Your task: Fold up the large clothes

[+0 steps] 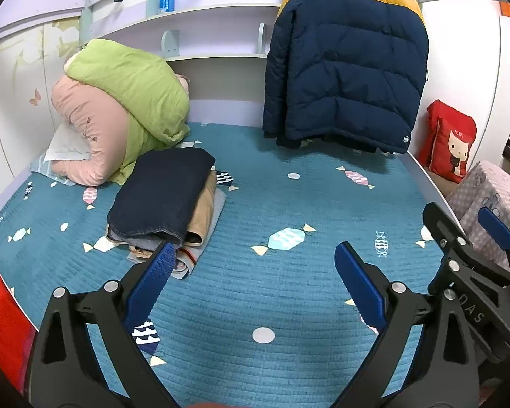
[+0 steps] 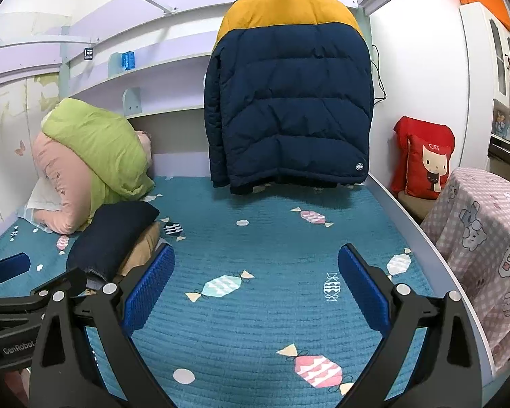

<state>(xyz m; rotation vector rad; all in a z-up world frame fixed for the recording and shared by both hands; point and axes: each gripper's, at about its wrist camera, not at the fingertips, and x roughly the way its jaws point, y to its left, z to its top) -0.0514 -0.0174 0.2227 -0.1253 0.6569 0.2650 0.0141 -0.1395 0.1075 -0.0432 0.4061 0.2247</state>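
A navy puffer jacket with a yellow top (image 1: 346,74) hangs at the far end of the bed, its hem just above the teal candy-print mattress (image 1: 272,292). It also shows in the right wrist view (image 2: 289,108). A stack of folded clothes (image 1: 163,204), dark navy on top and tan beneath, lies at the left, and shows in the right wrist view (image 2: 115,238). My left gripper (image 1: 255,265) is open and empty above the mattress. My right gripper (image 2: 255,265) is open and empty beside it, and shows at the right edge of the left wrist view (image 1: 465,224).
A rolled green and pink duvet (image 1: 119,112) lies at the far left on a pillow. A red cat cushion (image 2: 425,159) and a pink checked cloth (image 2: 486,238) stand off the bed's right edge. Lilac shelves (image 1: 204,10) run along the back wall.
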